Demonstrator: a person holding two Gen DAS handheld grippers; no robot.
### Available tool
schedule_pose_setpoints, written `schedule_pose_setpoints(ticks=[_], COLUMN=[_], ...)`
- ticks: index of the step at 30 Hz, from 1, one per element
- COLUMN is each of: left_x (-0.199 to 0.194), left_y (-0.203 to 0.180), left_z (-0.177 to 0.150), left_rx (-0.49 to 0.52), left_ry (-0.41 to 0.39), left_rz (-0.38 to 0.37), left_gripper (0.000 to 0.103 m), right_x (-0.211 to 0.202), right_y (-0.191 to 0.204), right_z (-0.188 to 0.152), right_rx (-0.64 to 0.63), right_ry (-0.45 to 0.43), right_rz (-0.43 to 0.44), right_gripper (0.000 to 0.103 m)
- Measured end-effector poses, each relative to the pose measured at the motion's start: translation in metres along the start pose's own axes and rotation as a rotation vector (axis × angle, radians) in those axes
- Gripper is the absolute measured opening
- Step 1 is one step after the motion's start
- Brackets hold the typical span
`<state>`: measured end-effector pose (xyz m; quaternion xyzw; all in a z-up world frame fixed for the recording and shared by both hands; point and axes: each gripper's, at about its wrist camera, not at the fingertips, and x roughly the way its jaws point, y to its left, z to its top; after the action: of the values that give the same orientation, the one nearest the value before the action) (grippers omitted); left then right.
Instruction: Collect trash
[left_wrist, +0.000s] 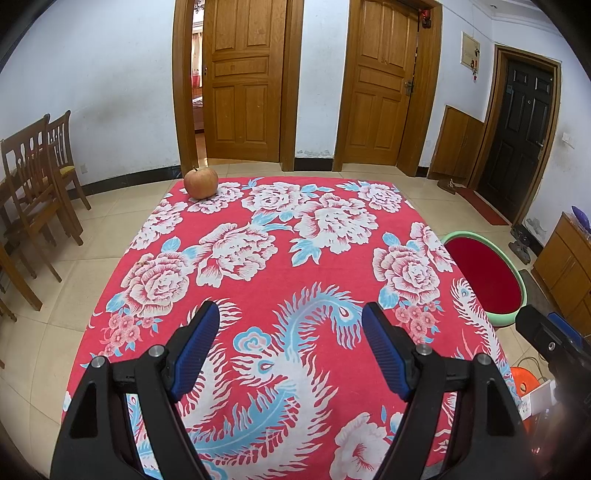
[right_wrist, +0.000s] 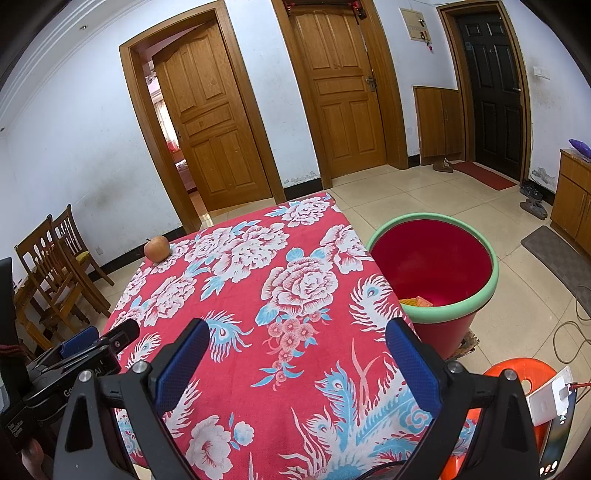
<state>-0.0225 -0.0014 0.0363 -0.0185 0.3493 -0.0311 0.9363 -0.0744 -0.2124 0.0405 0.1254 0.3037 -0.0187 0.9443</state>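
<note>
While both tongs (left_wrist: 290, 325) (right_wrist: 297, 345) gape | apple (left_wrist: 200, 182) far corner | bin (right_wrist: 436, 280) beside table (left_wrist: 332, 258)

Right gripper (right_wrist: 295, 354) jaws spread above tablecloth (right_wrist: 258, 280); bucket (right_wrist: 436, 258) beside.

Standing beyond the table (left_wrist: 288, 236) draped in red floral cloth: white walls (left_wrist: 110, 92), two wooden doors, the left one (left_wrist: 242, 81) hanging ajar, the other (left_wrist: 376, 85) closed. Sitting left of the table: wooden chairs (left_wrist: 37, 177). Lying underneath: beige tiled floor (right_wrist: 424, 199). Standing far right: a black door (right_wrist: 491, 88), a wooden cabinet (right_wrist: 572, 199).
</note>
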Motion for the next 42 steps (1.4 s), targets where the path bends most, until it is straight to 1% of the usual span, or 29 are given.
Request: schedule_pose_setpoints(ticks=[42], left_x=[-0.0033], left_y=[0.0011], left_z=[0.0026], left_rx=[-0.002], left_ry=[-0.005], left_rz=[0.002], left_gripper=[0.079], right_x=[0.0005], right_y=[0.0008], right_z=[-0.0005], right_rx=[-0.001], right_ry=[0.001], right_rz=[0.001], right_gripper=[0.098])
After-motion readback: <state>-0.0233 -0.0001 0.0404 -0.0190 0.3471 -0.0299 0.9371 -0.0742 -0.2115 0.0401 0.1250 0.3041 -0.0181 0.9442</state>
